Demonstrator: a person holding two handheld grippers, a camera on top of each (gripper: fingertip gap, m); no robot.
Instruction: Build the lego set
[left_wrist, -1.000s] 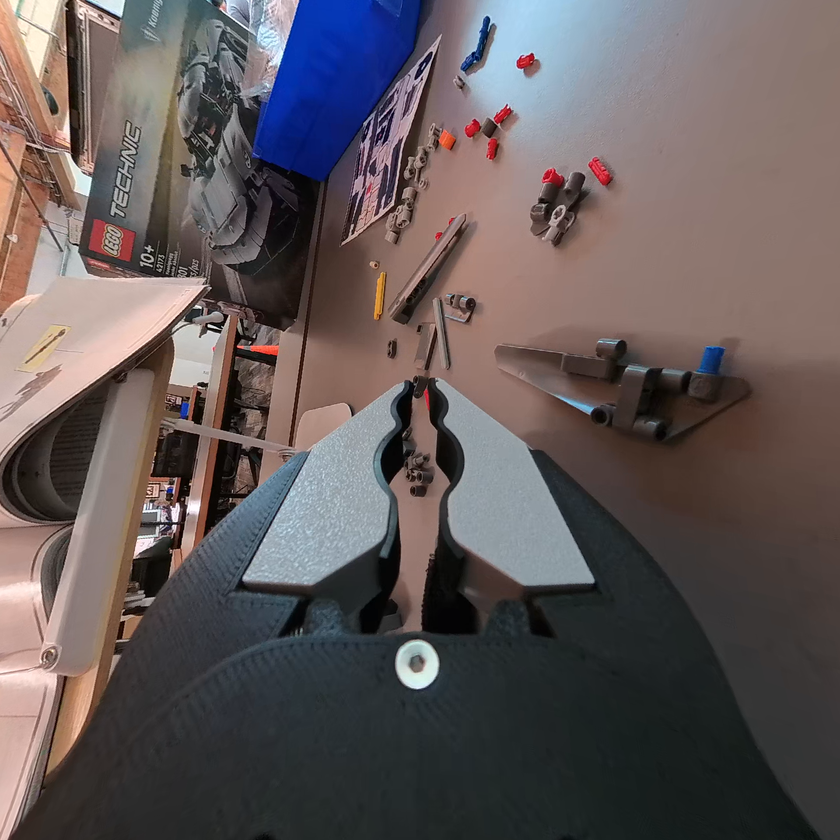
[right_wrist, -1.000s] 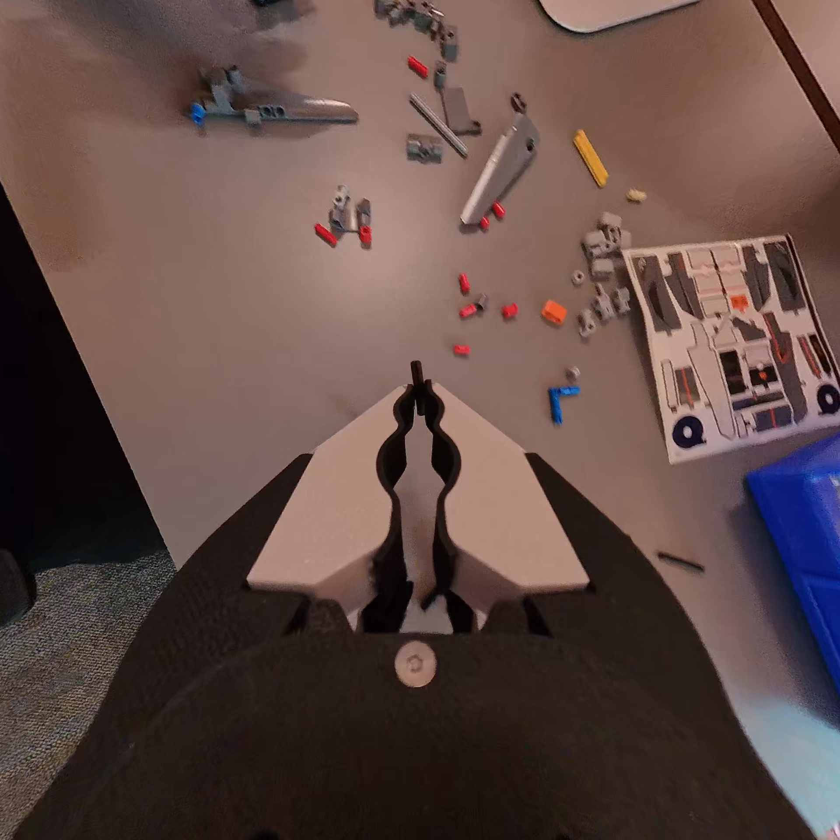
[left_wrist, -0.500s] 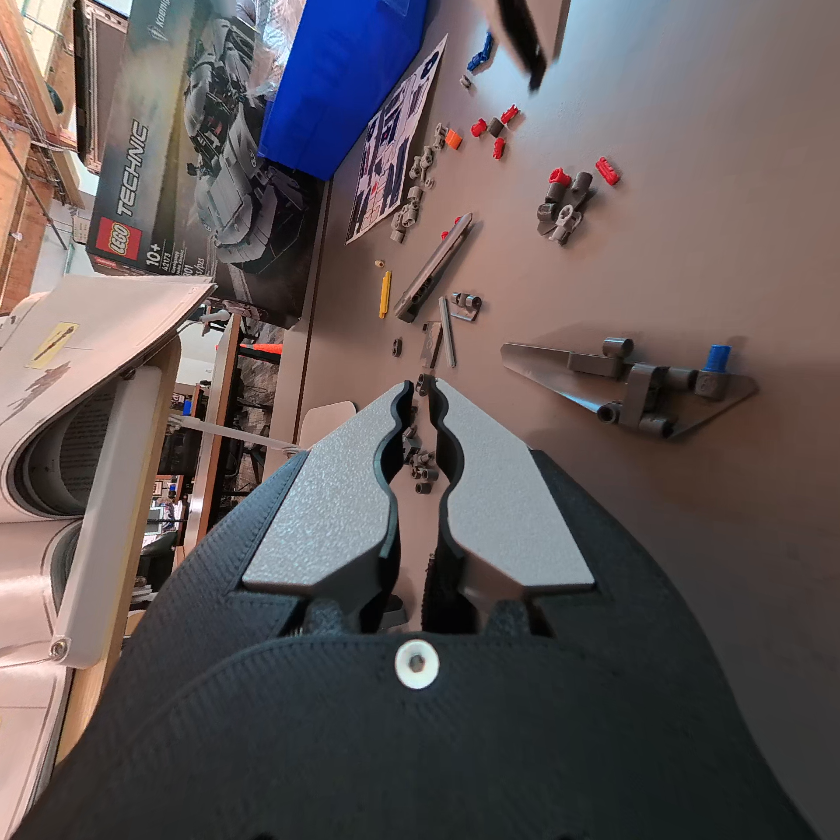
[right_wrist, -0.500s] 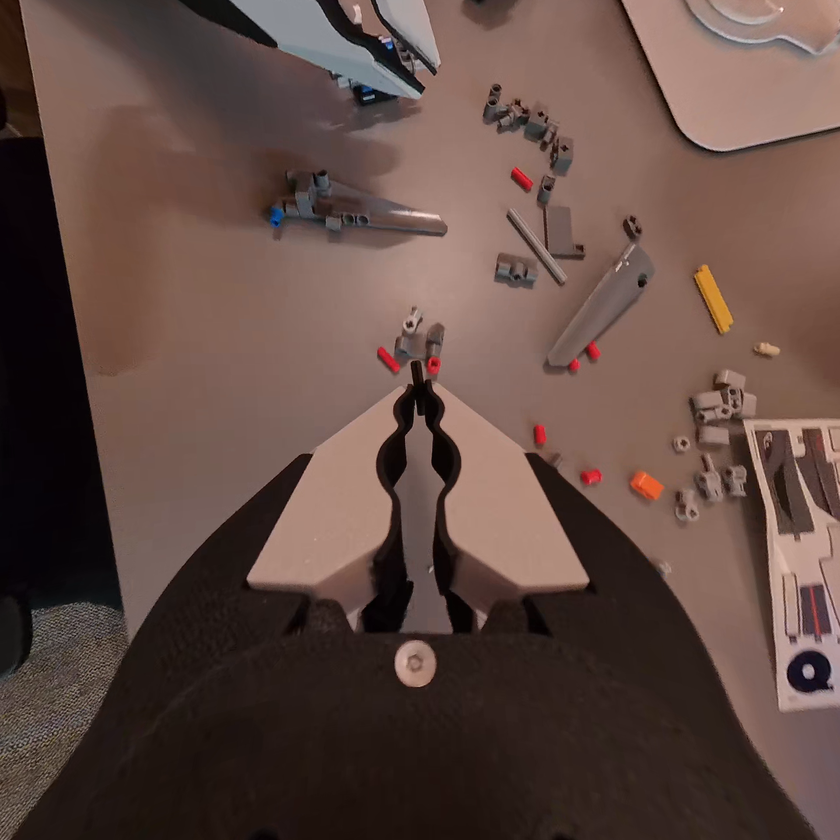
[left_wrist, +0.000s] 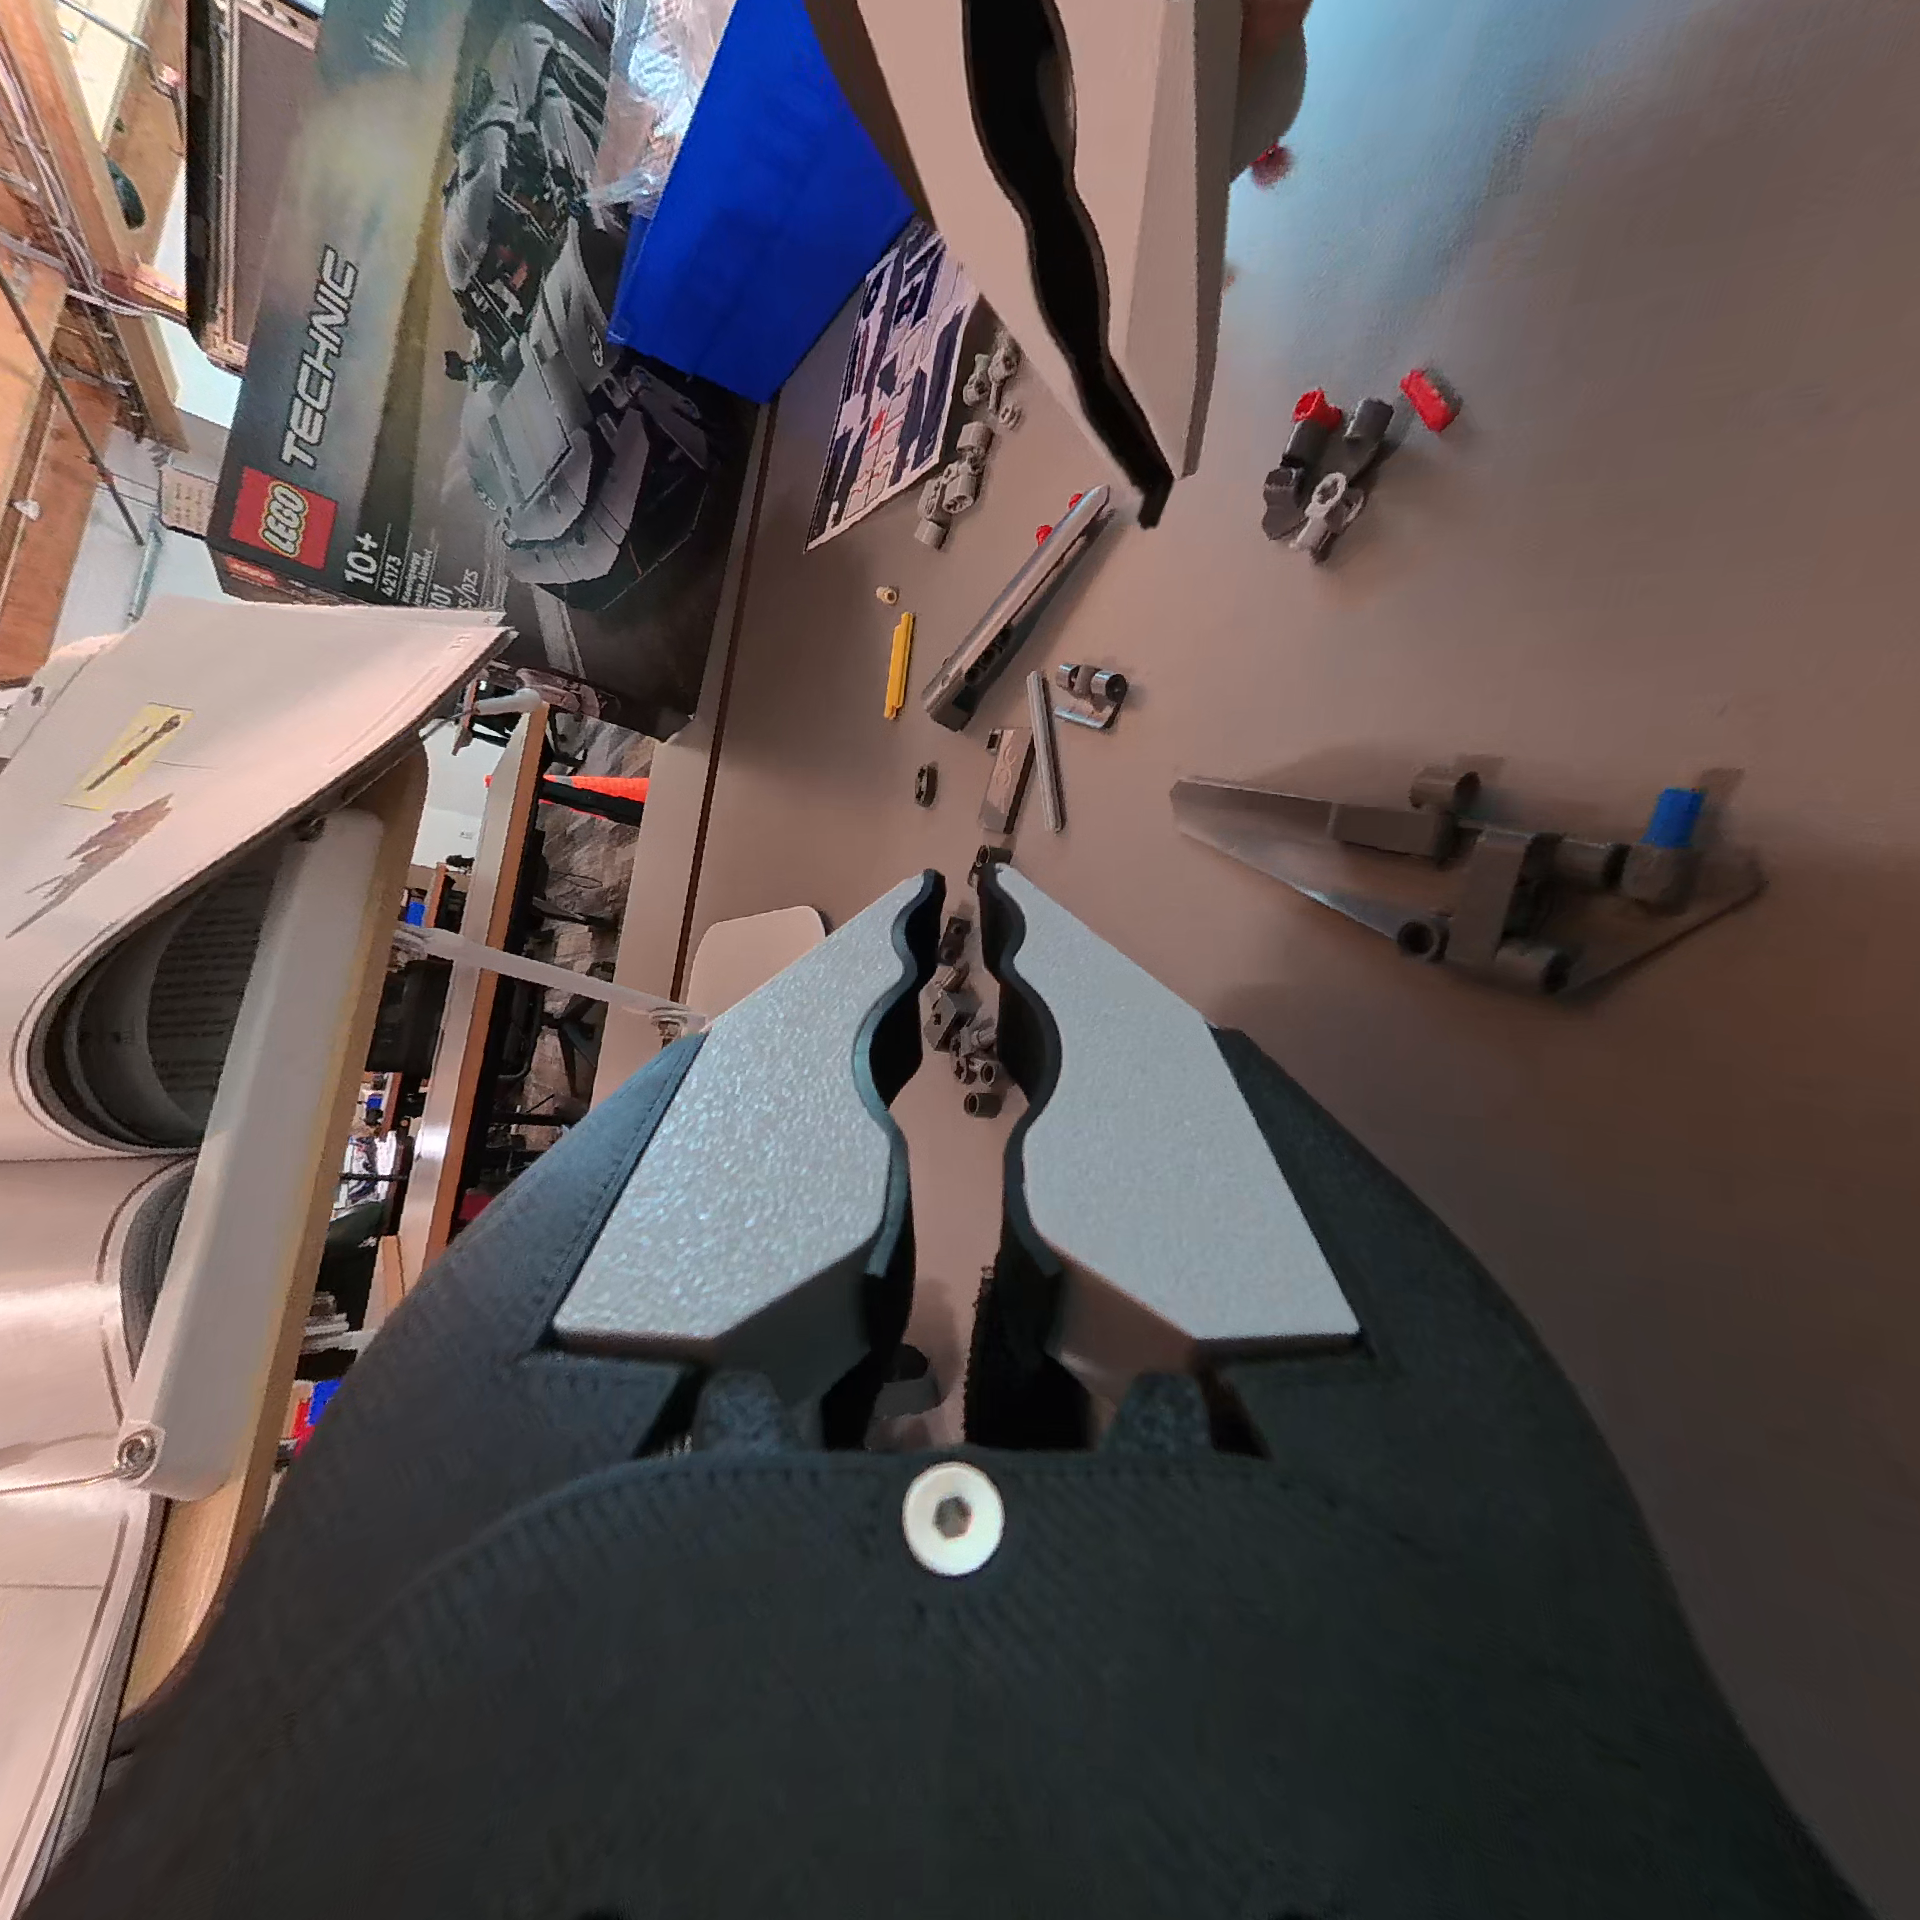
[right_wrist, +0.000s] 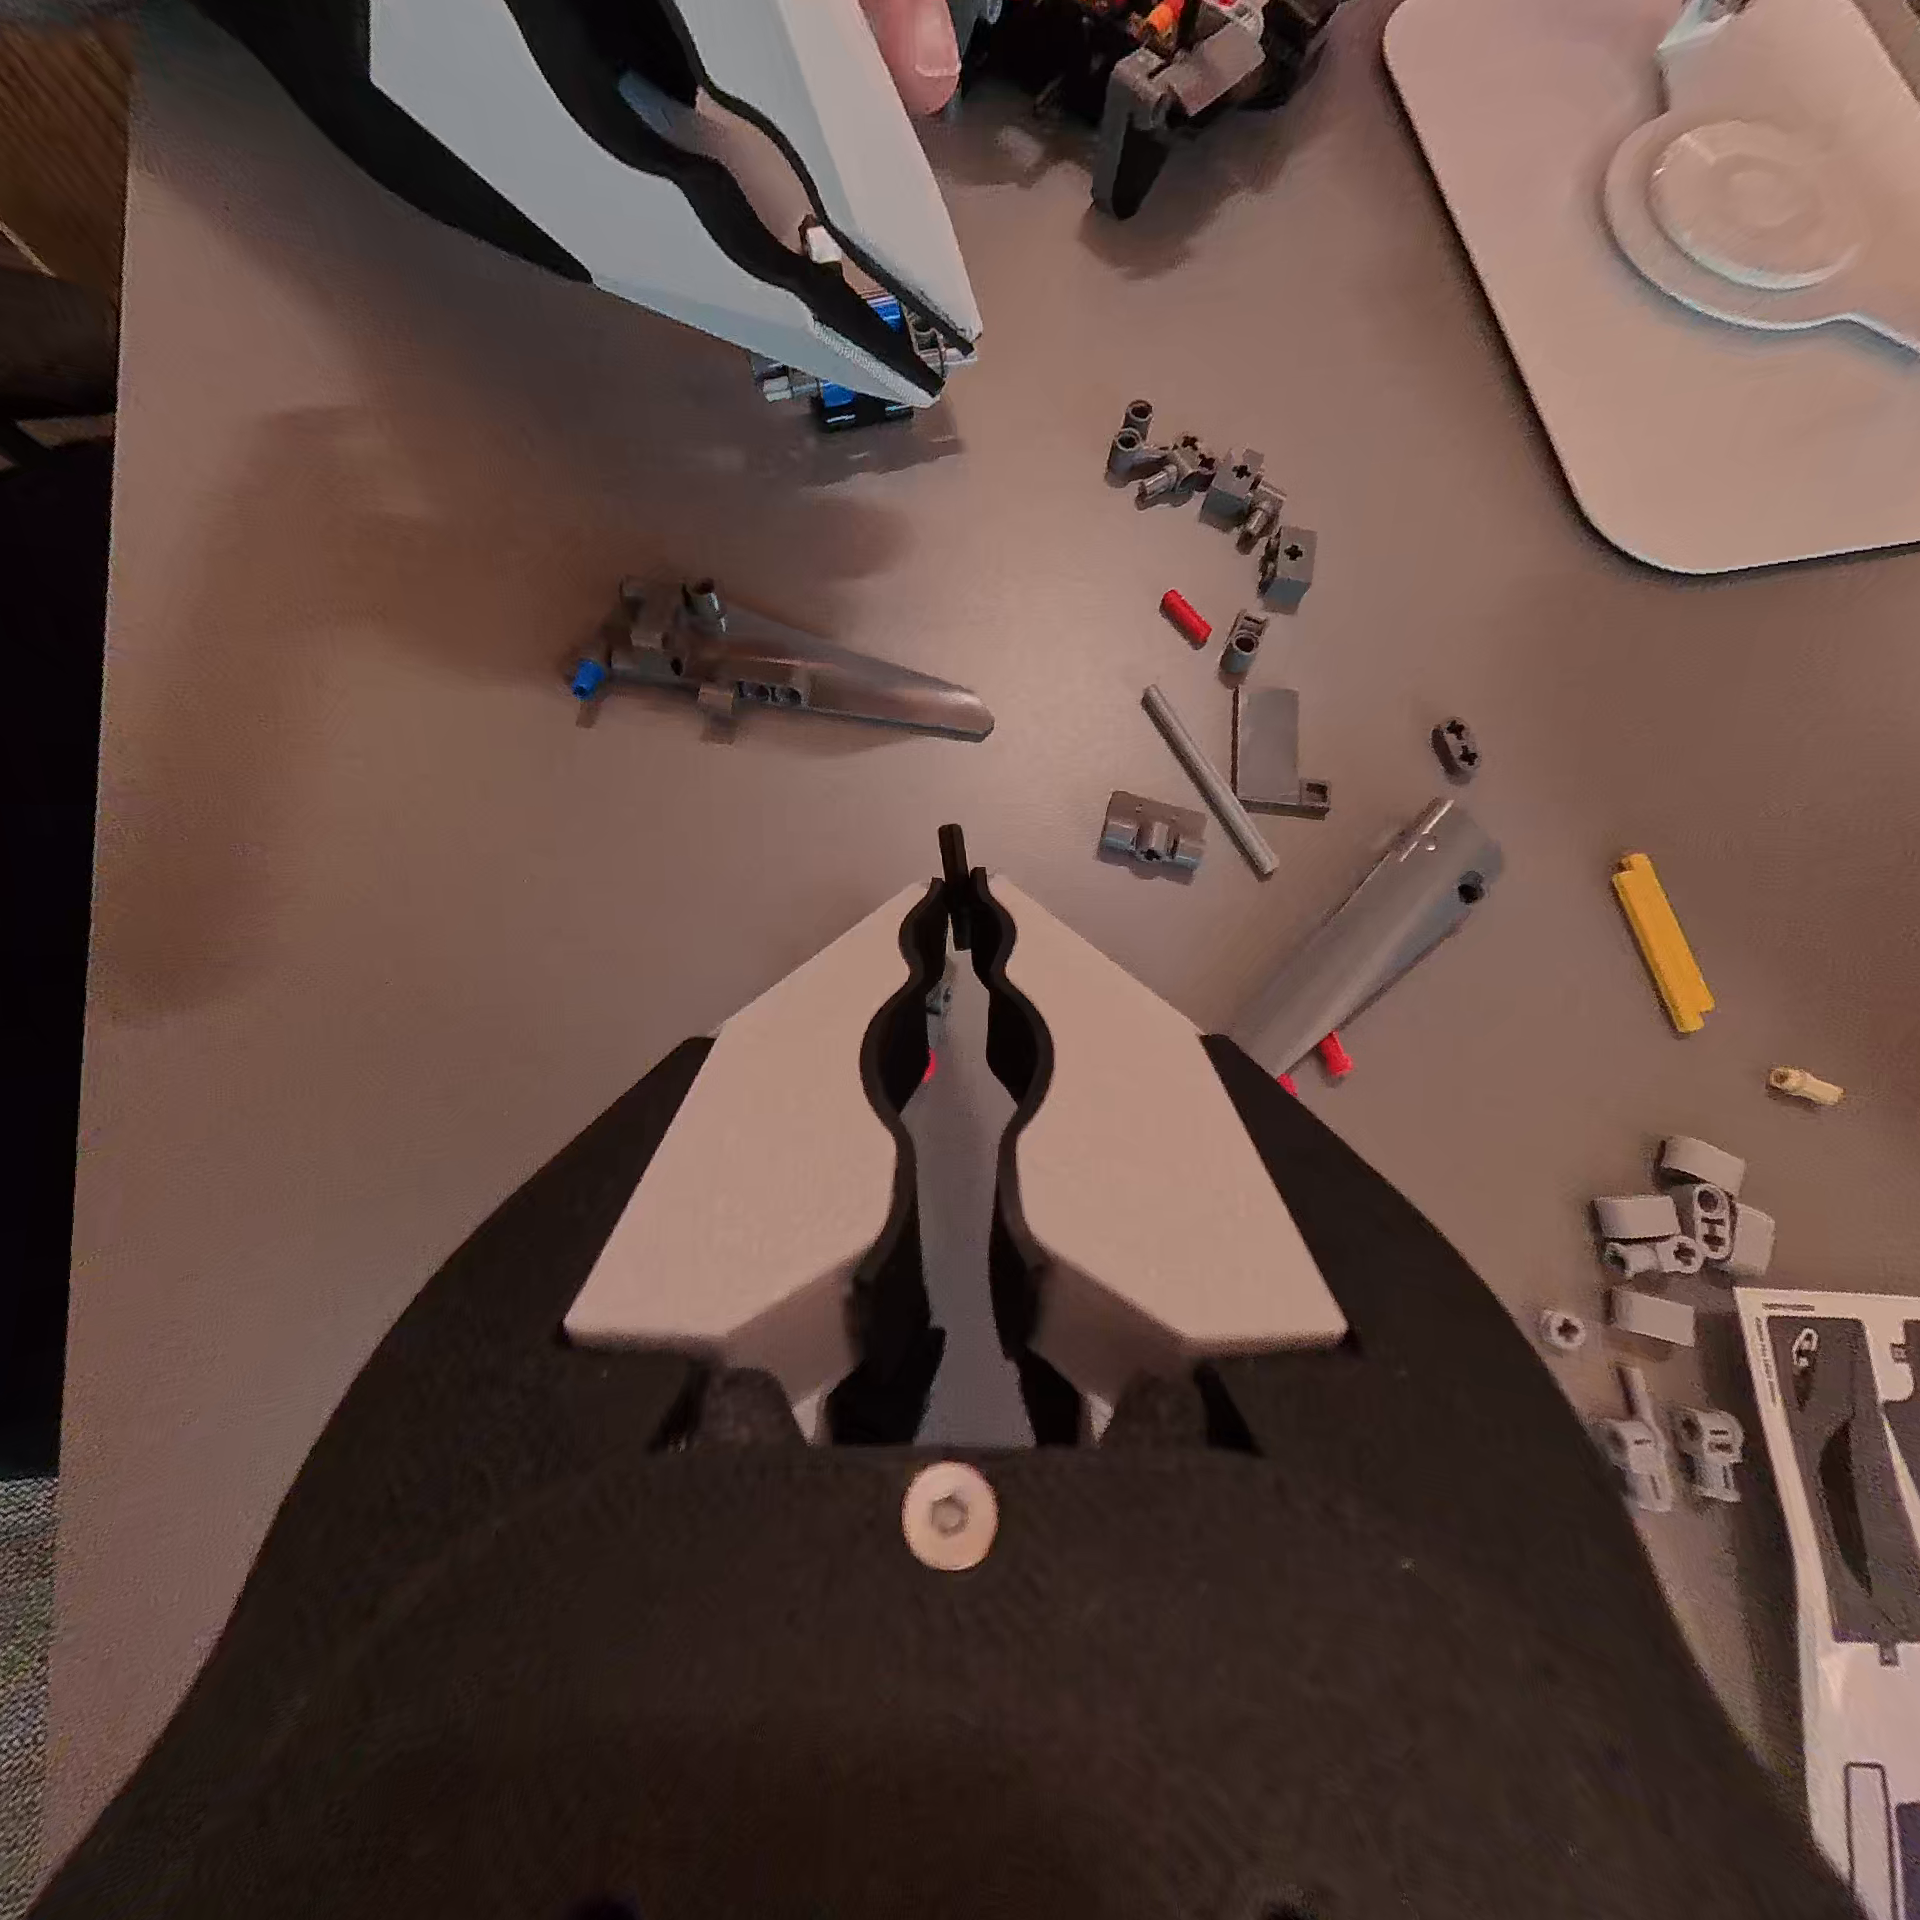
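Right gripper (right_wrist: 958, 902): jaws pinched on a short black pin (right_wrist: 953, 871); pin tip sticks out past the fingertips, above the brown table (right_wrist: 416, 935).
Left gripper (left_wrist: 961, 894): jaws nearly together with a narrow gap, nothing seen between them in its own view; held over a cluster of small grey connectors (left_wrist: 966, 1039). In the right wrist view its tips sit over a small blue and grey piece (right_wrist: 842, 390); contact cannot be told.
Wing sub-assembly (right_wrist: 769, 681): grey tapered panel with grey connectors and a blue pin at its left end; flat on the table, just beyond the black pin, apart from it.
Loose parts, right of the wing: grey axle (right_wrist: 1208, 779), grey panel (right_wrist: 1361, 935), yellow beam (right_wrist: 1660, 941), red pin (right_wrist: 1184, 616).
Sticker sheet (right_wrist: 1839, 1558): near right edge.
Set box (left_wrist: 436, 343): standing past the table's far edge in the left wrist view, blue bin (left_wrist: 758, 208) beside it.
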